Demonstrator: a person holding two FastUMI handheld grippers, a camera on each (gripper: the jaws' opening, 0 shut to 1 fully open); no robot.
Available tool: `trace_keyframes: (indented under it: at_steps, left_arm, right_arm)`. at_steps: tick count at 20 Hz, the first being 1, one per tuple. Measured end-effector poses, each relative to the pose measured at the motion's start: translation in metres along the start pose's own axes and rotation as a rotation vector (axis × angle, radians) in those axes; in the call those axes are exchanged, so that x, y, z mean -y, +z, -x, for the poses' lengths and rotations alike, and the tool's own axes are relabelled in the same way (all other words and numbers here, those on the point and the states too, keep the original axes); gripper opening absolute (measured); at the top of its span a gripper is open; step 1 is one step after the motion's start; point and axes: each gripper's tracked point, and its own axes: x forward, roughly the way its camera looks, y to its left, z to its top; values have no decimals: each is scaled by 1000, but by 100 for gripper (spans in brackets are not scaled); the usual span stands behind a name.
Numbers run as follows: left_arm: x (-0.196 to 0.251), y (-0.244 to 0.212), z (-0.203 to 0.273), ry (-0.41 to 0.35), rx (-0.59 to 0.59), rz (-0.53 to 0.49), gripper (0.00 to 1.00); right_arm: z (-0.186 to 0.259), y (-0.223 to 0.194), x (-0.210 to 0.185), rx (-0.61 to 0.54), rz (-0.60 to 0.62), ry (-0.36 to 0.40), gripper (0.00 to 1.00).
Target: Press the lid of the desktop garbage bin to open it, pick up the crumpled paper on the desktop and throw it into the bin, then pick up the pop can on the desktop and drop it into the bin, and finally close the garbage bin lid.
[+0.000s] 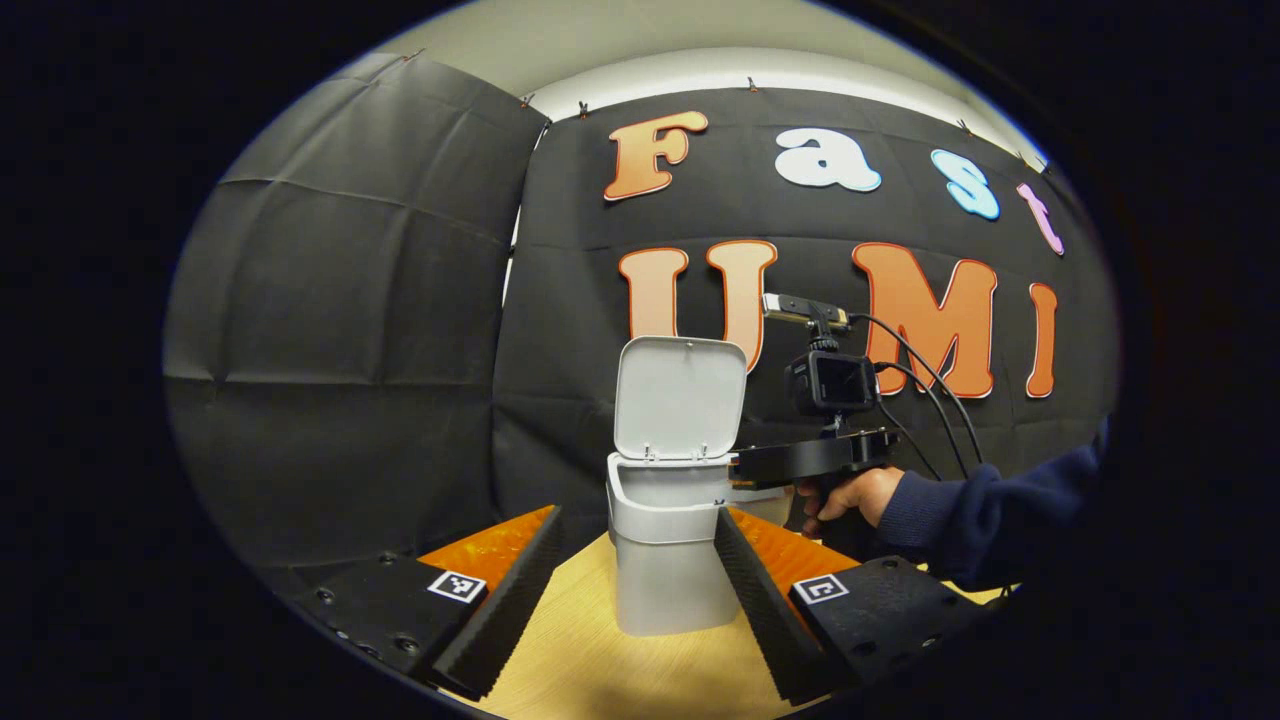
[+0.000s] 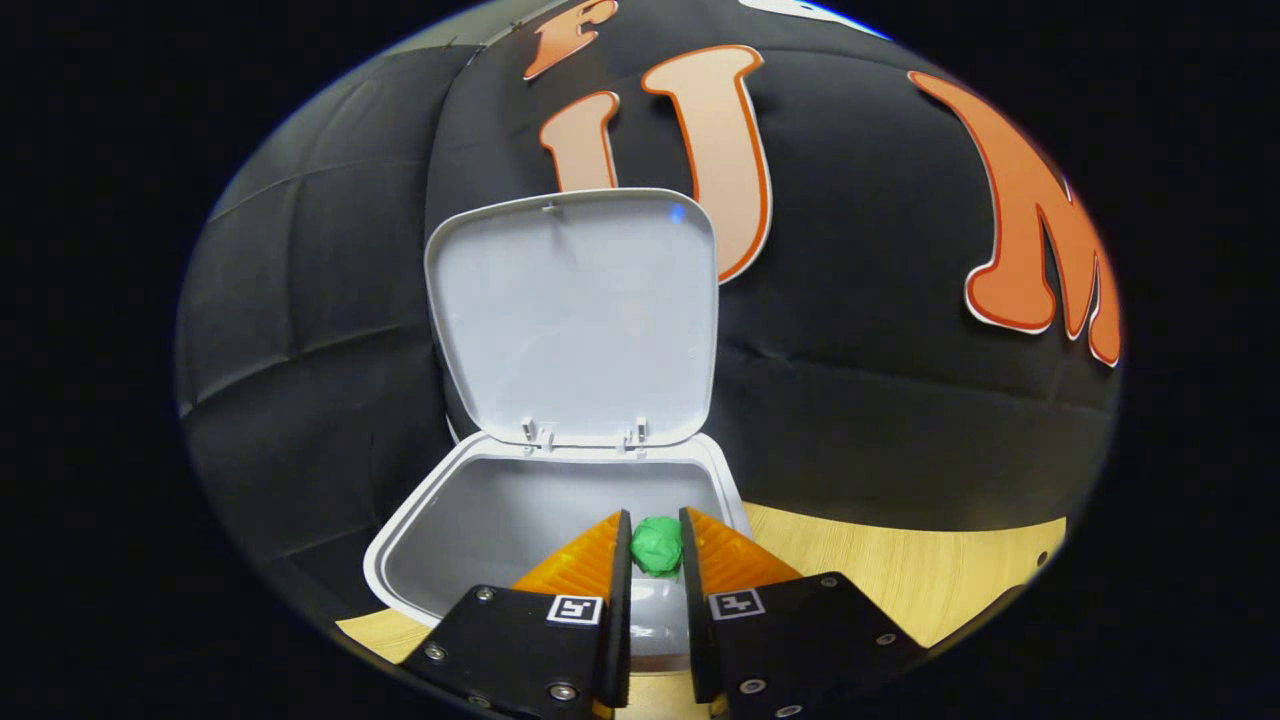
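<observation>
Crumpled paper point(image 2: 656, 545), green, one ball: we record it pinched between the two fingers of the right gripper point(image 2: 656, 548), both pads pressing on its sides, at the very tips. In the right gripper view the ball hangs over the front edge of the open garbage bin point(image 2: 400, 545), above its pale interior.

Left gripper point(image 1: 637, 545): we note its fingers spread wide apart with nothing between them, low over the wooden desktop point(image 1: 590, 660). The bin point(image 1: 665, 580) stands just ahead, framed by the gap between the two fingers and not touched by either.

Garbage bin, white, small, desktop type: we list it upright on the desktop with the lid point(image 2: 572, 320) swung up at the rear hinge and standing nearly vertical. From the left gripper view the lid point(image 1: 680, 397) rises above the body in the same upright pose.

Right gripper as seen from the left gripper view point(image 1: 755, 470): we see it reaching in level from the right to the bin's rim, a camera mounted on top with cables trailing away. A hand point(image 1: 850, 497) grips its handle from below; a dark blue sleeve point(image 1: 985, 520) follows behind.

Pop can: we cannot locate it in these views.
</observation>
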Motion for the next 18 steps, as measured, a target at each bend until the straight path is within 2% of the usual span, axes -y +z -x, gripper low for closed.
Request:
trace_keyframes:
  at_steps: [3,5,7,10,12,13,14,15,16,18]
  left_arm:
    - [4,-2,-7,-8,-4,10,95]
    - [11,-3,-12,-23,-7,12,95]
    - [19,-5,-11,-36,-8,7,95]
    - [35,-7,-11,-70,-12,1,95]
    - [53,-8,-11,-110,-9,-4,95]
    - [65,-9,-12,-138,-11,-5,95]
    - [80,-10,-14,-172,-10,-7,95]
    - [96,-13,-17,-207,-12,-13,95]
    - [112,-15,-18,-243,-10,-17,95]
    - [149,-24,-15,-321,-21,-24,95]
  right_arm:
    - [5,11,2,50,16,17,33]
    - [8,18,2,74,49,14,48]
    - [15,14,0,63,58,34,57]
    - [41,22,19,87,56,21,62]
    - [71,28,41,122,49,5,65]
    - [88,30,55,144,54,-11,61]
    - [107,33,71,169,61,-34,75]
    - [127,35,89,190,65,-64,93]
    - [147,35,108,210,57,-96,87]
    - [188,31,152,238,27,-174,93]
